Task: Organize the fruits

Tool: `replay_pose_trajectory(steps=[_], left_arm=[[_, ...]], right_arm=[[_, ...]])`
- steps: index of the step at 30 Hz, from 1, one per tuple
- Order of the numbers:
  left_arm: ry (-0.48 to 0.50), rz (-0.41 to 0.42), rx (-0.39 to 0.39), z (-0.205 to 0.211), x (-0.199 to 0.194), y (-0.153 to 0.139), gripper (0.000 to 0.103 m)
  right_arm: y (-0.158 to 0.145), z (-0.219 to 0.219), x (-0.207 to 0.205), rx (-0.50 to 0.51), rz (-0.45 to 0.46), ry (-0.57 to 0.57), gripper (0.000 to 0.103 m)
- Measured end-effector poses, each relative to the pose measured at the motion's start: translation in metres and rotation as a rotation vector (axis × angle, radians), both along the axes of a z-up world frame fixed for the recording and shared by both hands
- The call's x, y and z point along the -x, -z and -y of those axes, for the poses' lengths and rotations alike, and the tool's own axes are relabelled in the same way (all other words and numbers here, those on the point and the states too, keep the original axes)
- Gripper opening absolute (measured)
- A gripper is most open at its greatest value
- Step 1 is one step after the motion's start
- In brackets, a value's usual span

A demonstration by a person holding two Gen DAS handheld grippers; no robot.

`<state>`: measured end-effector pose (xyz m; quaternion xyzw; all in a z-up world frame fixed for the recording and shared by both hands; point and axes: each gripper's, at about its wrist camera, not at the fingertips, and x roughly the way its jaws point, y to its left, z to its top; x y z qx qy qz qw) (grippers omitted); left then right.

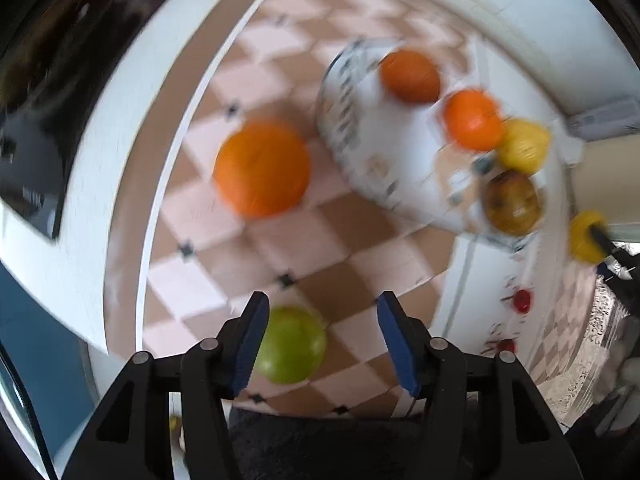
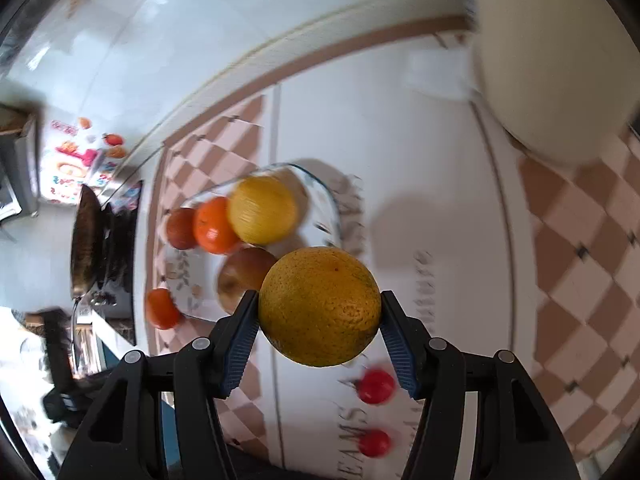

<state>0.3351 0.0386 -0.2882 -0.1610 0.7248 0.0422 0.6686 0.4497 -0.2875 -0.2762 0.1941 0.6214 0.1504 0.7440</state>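
My right gripper (image 2: pixel 318 316) is shut on a yellow-orange citrus fruit (image 2: pixel 319 306) and holds it above the table, near a glass dish (image 2: pixel 330 200). The dish holds a lemon (image 2: pixel 263 210), two oranges (image 2: pixel 214 226) and a brownish pear (image 2: pixel 246 272). My left gripper (image 1: pixel 320 336) is open and empty above the checkered cloth. A green apple (image 1: pixel 291 346) lies just beside its left finger. A large orange (image 1: pixel 262 168) lies on the cloth beyond. The dish (image 1: pixel 344 120) with its fruits lies to the upper right. The held citrus also shows in the left wrist view (image 1: pixel 586 242).
An orange (image 2: pixel 160 309) lies on the cloth left of the dish. A dark pan (image 2: pixel 86 240) stands at the left. A large cream-coloured container (image 2: pixel 552 60) stands at the upper right. Printed red cherries (image 2: pixel 375 386) mark the cloth. The table edge (image 1: pixel 132 200) curves at left.
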Motion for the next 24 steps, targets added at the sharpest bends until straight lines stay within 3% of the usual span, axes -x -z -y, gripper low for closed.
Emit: replay_pose_trajectory(steps=[2, 5, 9, 13, 14, 17, 24], left_arm=[[-0.006, -0.044, 0.007, 0.000, 0.007, 0.016, 0.056], [0.051, -0.059, -0.075, 0.006, 0.009, 0.024, 0.067], [0.083, -0.115, -0.132, 0.006, 0.012, 0.035, 0.068], [0.086, -0.142, -0.121, -0.002, 0.018, 0.048, 0.068], [0.086, -0.152, -0.111, -0.002, 0.020, 0.053, 0.067], [0.091, -0.139, -0.155, -0.005, 0.024, 0.056, 0.052], [0.027, -0.111, -0.060, -0.020, 0.022, 0.051, 0.053]], right_arm=[[-0.003, -0.010, -0.007, -0.007, 0.013, -0.020, 0.062], [-0.009, -0.020, -0.012, -0.009, 0.027, -0.045, 0.062], [-0.017, -0.027, -0.013, -0.003, 0.046, -0.067, 0.062], [-0.020, -0.030, -0.010, -0.003, 0.054, -0.067, 0.062], [-0.020, -0.030, -0.010, -0.004, 0.054, -0.065, 0.062], [-0.021, -0.031, -0.009, -0.001, 0.056, -0.064, 0.062], [-0.025, -0.033, -0.010, 0.013, 0.068, -0.054, 0.062]])
